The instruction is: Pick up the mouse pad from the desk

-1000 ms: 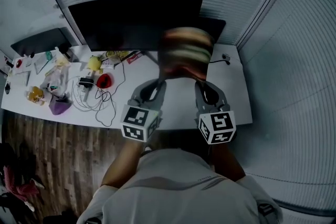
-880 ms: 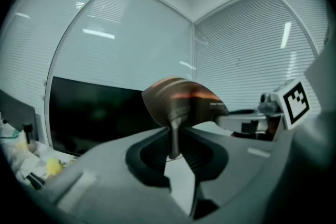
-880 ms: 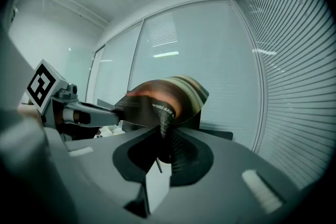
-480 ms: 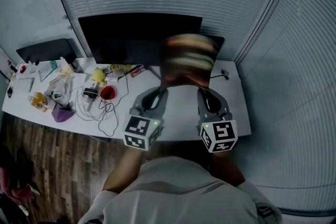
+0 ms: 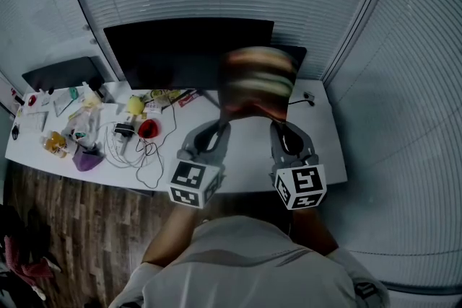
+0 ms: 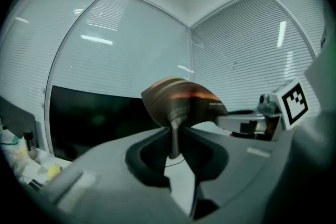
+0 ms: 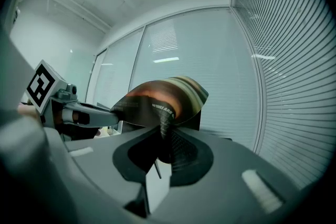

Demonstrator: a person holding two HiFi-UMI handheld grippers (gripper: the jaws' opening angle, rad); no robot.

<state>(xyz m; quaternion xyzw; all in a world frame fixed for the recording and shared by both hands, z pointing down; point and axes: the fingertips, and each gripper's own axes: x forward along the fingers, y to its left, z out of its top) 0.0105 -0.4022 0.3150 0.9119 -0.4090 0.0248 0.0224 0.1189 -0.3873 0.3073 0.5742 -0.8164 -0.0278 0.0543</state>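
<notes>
The mouse pad (image 5: 258, 81), dark with orange and pale bands, hangs bent in the air above the white desk (image 5: 326, 149), in front of the monitor. My left gripper (image 5: 225, 117) is shut on its lower left edge and my right gripper (image 5: 279, 119) is shut on its lower right edge. In the left gripper view the pad (image 6: 181, 101) rises from between the closed jaws of the left gripper (image 6: 174, 148), with the right gripper's marker cube (image 6: 293, 103) beyond. In the right gripper view the pad (image 7: 164, 98) curls up out of the right gripper (image 7: 166, 143).
A black monitor (image 5: 189, 50) stands at the back of the desk. Left of it lie tangled cables (image 5: 135, 146), a red object (image 5: 146, 128), a yellow object (image 5: 134, 104), a purple item (image 5: 86, 159) and small clutter. White blinds line the walls behind and to the right.
Both grippers have risen a little with the mouse pad held between them. Over the last half second they have kept almost still.
</notes>
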